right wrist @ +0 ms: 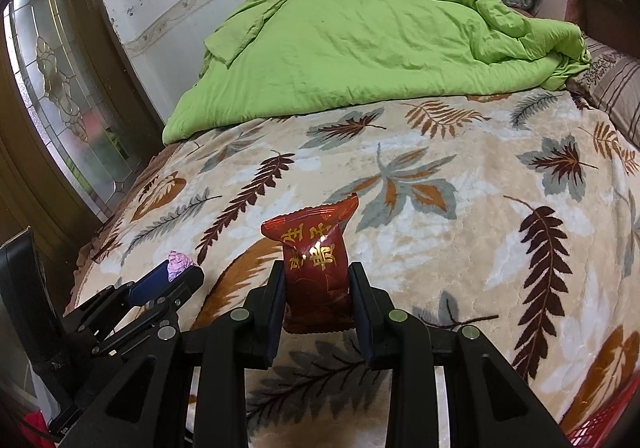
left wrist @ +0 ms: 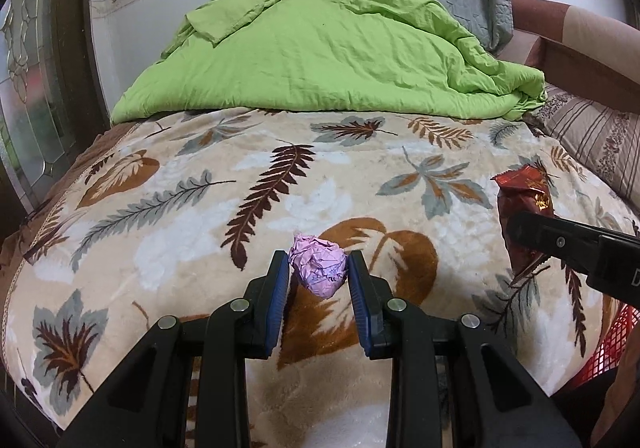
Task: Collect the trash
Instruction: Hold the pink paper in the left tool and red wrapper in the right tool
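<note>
Left gripper [left wrist: 319,268] pinches a pink paper ball [left wrist: 319,266] between its blue pads, above the near edge of the leaf blanket [left wrist: 280,175]. Beside it to the right, I see my right gripper [right wrist: 317,280] clamping an upright red wrapper [right wrist: 316,264] over that same blanket, well short of the green quilt [right wrist: 360,43].

Soft, even daylight, sharp focus, strong fisheye bending and dark vignetted corners, glare on the red wrapper [right wrist: 316,268].

Red snack wrapper [right wrist: 316,280] between right tool [right wrist: 318,280] pads
</note>
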The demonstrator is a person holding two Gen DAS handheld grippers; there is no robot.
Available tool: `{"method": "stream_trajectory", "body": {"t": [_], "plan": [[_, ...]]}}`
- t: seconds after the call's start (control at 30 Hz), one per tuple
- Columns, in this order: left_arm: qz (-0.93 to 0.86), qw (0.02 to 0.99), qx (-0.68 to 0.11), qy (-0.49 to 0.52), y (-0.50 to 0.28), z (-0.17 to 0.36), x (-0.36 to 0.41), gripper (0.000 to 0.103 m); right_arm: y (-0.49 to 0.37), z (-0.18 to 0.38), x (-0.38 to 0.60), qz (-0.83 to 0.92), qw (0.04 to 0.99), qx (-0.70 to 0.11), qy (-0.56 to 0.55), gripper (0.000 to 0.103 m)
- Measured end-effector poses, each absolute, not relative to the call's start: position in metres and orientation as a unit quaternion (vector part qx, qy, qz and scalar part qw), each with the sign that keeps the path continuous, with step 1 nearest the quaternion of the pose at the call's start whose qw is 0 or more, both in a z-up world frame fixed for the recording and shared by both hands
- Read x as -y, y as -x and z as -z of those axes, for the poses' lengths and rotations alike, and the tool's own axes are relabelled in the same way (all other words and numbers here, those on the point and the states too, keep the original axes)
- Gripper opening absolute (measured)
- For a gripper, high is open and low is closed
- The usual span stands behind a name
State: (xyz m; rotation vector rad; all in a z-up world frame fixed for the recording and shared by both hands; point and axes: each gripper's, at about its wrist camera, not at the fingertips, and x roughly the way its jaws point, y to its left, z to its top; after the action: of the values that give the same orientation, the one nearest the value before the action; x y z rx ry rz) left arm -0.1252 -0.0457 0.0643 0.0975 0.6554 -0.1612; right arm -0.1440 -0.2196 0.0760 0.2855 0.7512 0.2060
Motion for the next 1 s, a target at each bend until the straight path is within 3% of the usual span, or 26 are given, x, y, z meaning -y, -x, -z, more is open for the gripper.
{"method": "stream_trajectory", "body": {"t": [1.0], "plan": [[0.084, 0.943, -0.32, -0.046, 0.124, -0.0647, 0.0472, 0.029, 0.1418, -0.075, 0.2204, -0.104, 0.915, -0.362, -0.146, 0.033]]}}
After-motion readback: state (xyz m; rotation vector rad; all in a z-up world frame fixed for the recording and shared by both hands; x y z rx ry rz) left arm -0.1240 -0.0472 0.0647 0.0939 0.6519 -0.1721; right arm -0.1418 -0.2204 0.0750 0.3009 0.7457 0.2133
